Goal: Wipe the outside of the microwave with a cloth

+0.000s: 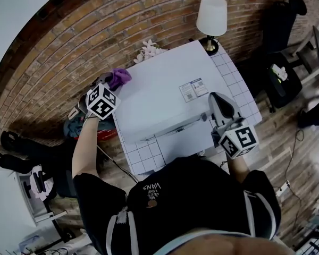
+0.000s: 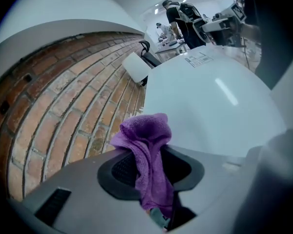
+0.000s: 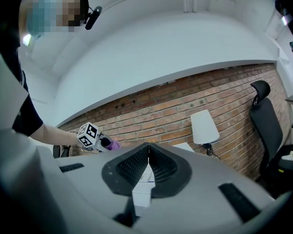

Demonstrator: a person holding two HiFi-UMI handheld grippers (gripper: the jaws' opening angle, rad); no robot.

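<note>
The white microwave [image 1: 159,97] stands on a white tiled table [image 1: 239,84], seen from above, with a label sticker [image 1: 194,89] on its top. My left gripper [image 1: 110,84] is at the microwave's back left corner, shut on a purple cloth [image 1: 119,78]. In the left gripper view the cloth [image 2: 149,162] hangs bunched between the jaws against the microwave's white top [image 2: 210,106]. My right gripper [image 1: 220,101] hovers over the microwave's right side, jaws shut with nothing in them; its own view shows the pads [image 3: 162,167] pressed together and the left gripper [image 3: 103,142] far off.
A brick wall [image 1: 95,31] runs behind the table. A table lamp [image 1: 211,17] stands at the table's back right corner, flowers [image 1: 149,50] behind the microwave. A black office chair [image 1: 279,20] and bags sit on the wooden floor at the right.
</note>
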